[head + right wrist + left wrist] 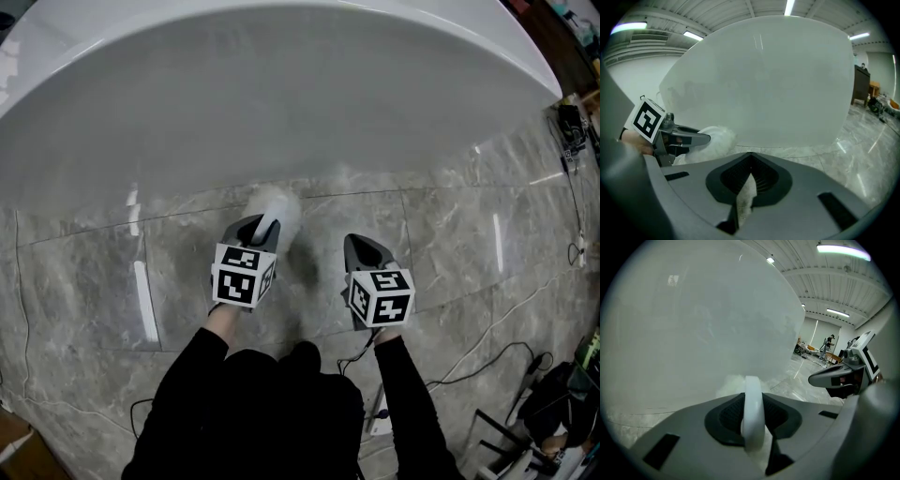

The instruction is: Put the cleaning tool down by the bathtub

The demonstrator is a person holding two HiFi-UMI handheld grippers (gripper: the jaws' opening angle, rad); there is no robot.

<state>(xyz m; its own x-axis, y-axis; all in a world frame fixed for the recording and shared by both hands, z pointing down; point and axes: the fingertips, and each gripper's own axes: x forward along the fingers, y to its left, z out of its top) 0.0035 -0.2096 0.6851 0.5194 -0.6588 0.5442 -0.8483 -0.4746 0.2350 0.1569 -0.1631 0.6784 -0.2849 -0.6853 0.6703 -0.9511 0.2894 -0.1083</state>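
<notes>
You're at the set-down: your left gripper point(266, 225) clamps the cleaning tool point(278, 204) by its handle, its fluffy head low beside the bathtub point(281, 94), your right gripper point(360, 246) is closed and empty, so next rest it and let go

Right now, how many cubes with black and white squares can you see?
2. One cube sits on the left gripper, the other cube on the right gripper, both near the bathtub. No others show; none seems hidden.

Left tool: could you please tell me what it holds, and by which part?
The left tool holds the fluffy white duster by its smooth white handle, clamped between the jaws.
</notes>
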